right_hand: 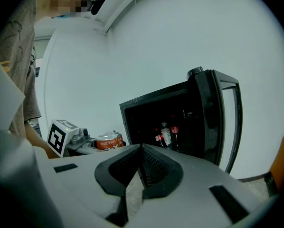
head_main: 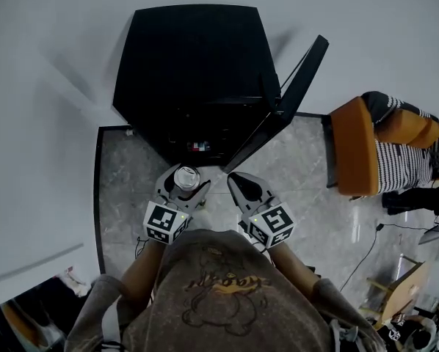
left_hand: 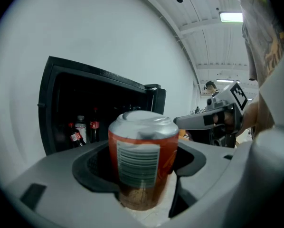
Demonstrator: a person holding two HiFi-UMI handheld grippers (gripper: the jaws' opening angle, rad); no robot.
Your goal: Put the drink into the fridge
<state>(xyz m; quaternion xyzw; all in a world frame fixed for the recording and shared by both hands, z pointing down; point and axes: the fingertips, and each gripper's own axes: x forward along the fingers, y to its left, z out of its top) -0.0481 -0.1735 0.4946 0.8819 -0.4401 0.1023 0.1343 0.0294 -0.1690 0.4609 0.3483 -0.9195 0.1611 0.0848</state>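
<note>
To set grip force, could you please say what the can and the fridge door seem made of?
Can: probably thin aluminium, matte silver top, printed orange side. Fridge door: glossy black frame, maybe plastic, around a see-through pane, likely glass.

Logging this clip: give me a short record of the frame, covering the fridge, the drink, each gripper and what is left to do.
fridge: black fridge, in front of both grippers
door: door open, swung to the right in the head view
inside: bottles standing in the dark interior
drink: orange can, upright, outside the fridge
left: left gripper closed on the can
right: right gripper, jaws together, nothing between them
status: can not yet in the fridge
</note>
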